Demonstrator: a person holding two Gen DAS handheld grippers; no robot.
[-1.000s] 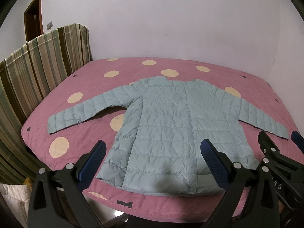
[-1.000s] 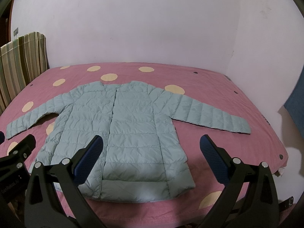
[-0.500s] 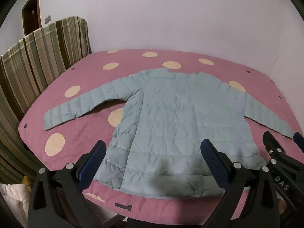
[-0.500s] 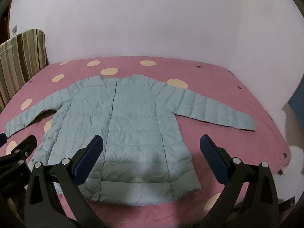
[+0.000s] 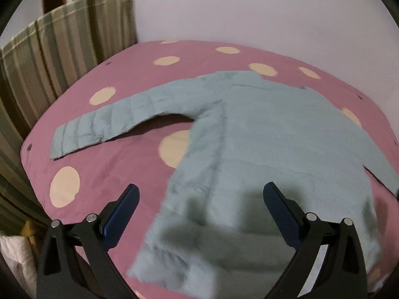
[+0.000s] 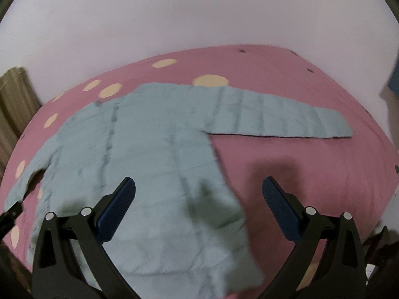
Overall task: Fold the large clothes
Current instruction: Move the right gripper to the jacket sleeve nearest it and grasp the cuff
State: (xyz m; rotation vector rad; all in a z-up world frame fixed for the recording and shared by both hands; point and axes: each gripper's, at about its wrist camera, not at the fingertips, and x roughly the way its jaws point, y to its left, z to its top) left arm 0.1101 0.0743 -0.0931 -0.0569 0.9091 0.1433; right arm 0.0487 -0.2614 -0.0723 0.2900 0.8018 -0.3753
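Note:
A pale blue-green quilted jacket lies flat, front up, on the pink bed with both sleeves spread out. Its left sleeve reaches toward the striped headboard; in the right wrist view the other sleeve stretches right from the jacket body. My left gripper is open and empty above the jacket's lower left hem. My right gripper is open and empty above the lower right hem. The views are motion-blurred.
The bed cover has cream dots. A green striped headboard stands at the left, white walls behind. The bed's near edge drops off below the left gripper, with pale cloth on the floor.
Both grippers have moved forward and lower toward the jacket's hem; the left has swung left, the right has swung right. Both stay open and empty.

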